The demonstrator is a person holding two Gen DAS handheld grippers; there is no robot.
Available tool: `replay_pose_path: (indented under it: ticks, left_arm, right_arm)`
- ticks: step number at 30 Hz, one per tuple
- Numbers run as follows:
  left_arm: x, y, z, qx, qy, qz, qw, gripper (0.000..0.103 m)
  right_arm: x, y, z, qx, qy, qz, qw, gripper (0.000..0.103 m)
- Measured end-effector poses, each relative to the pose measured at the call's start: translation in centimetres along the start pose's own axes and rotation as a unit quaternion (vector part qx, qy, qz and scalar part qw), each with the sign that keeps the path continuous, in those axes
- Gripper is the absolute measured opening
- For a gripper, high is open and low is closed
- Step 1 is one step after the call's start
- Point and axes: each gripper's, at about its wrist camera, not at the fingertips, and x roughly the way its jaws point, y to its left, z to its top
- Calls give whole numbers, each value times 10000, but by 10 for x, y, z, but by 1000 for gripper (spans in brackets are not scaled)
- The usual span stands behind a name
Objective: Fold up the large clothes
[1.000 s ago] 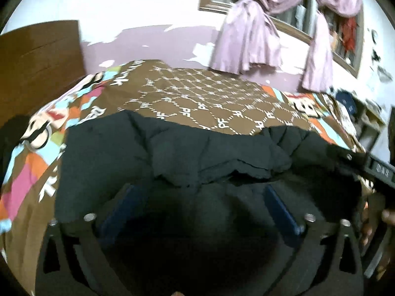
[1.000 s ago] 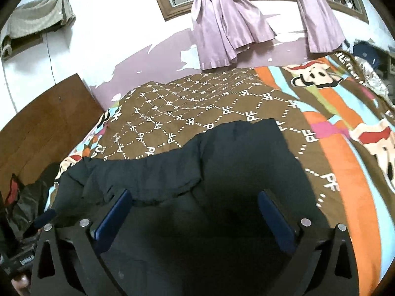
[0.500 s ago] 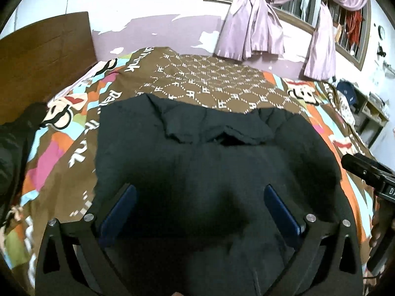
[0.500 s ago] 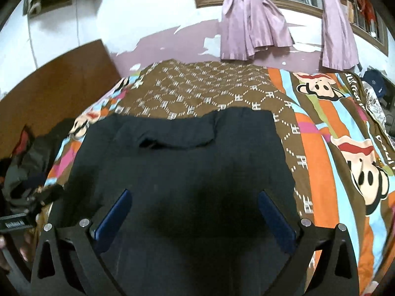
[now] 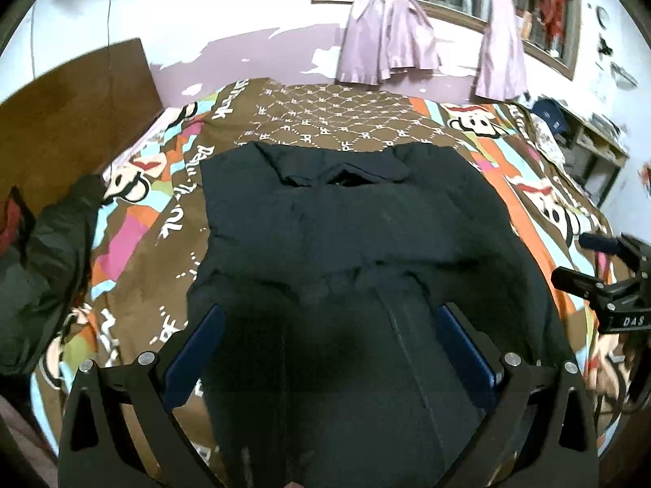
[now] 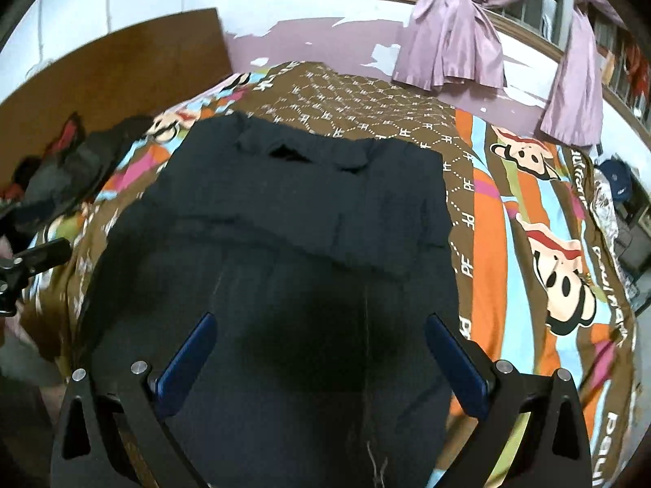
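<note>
A large black jacket (image 5: pixel 346 223) lies spread on the bed, collar toward the far wall; it also shows in the right wrist view (image 6: pixel 293 223). A fold of fabric crosses its middle. My left gripper (image 5: pixel 329 317) is open and empty above the jacket's near part. My right gripper (image 6: pixel 317 325) is also open and empty above the same garment. The right gripper's body (image 5: pixel 610 288) shows at the right edge of the left wrist view, and the left gripper's body (image 6: pixel 28 264) at the left edge of the right wrist view.
The bed has a brown and bright cartoon-print cover (image 5: pixel 325 122), also visible in the right wrist view (image 6: pixel 529 223). A dark green garment (image 5: pixel 40 264) lies at the bed's left side. A wooden headboard (image 5: pixel 69 105) stands left. Purple curtains (image 5: pixel 386 32) hang behind.
Both grippers have pulled back and risen, so more of the jacket shows. The bunched upper part has been laid out flat with the collar at the far end.
</note>
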Motion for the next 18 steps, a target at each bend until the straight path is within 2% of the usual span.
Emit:
replay_pose_path:
  ticks: [5,8,12,16,18]
  left_arm:
    - [-28,-14,-36,417,123,-81,9990,102]
    - [-41,-16,-56,388,159,-102,9991,102]
    - [-56,-18,-84,351,61,-174,9992,102]
    - [-64,-20,-112,386,-81,-447,9982,102]
    - [-63,-19,-123,407,-138,-435,9981,102]
  right_arm:
    - [-12,5,-30,-20,146,36,9999,103]
    - [-11,9,-47,39,281,145,9995,103]
    - [-6,19,-65,-212,466,94,9986,103]
    - [5,24,-81,-383,646,114,9971,103]
    - [12,26,-89,-504,728,90,9960,103]
